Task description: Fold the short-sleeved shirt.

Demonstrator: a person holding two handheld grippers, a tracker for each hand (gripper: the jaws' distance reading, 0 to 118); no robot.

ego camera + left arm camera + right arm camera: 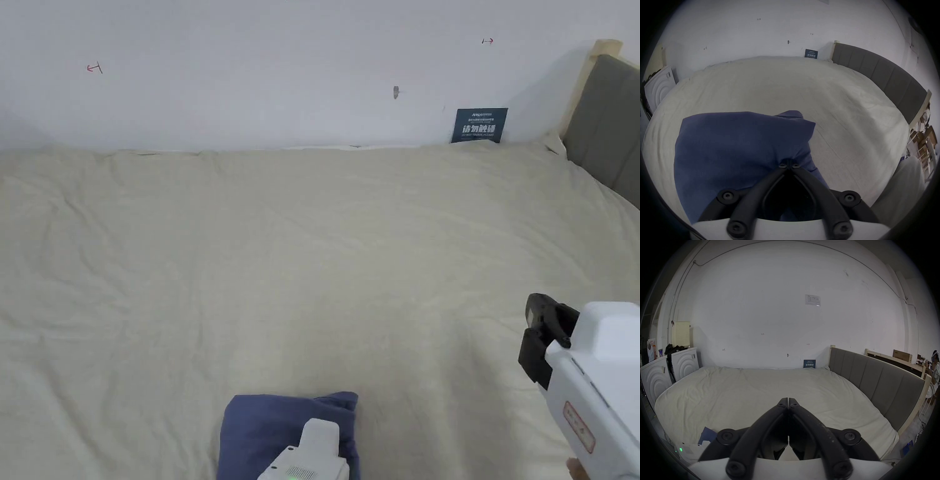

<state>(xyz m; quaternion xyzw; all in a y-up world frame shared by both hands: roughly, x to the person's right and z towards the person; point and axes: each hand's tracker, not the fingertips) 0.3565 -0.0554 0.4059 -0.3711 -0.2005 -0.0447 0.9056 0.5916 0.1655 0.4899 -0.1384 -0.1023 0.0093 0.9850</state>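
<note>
At the near edge of the bed (312, 250) my left gripper (788, 164) had its fingers (782, 165) pinched together on the folded blue shirt (737, 146), which sat bunched on the cream sheet. Further right, my right gripper (788, 400) hung above the bare sheet, well apart from the shirt, its fingers (780, 404) pressed together on nothing.

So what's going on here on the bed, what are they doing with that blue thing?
A person holding a gripper in each hand is folding a dark blue short-sleeved shirt on a cream-sheeted bed. The shirt lies in a compact folded bundle near the bed's front edge. The left gripper has its jaws closed, pinching the shirt's near edge. The right gripper is off to the side above bare sheet, jaws shut on nothing.
</note>
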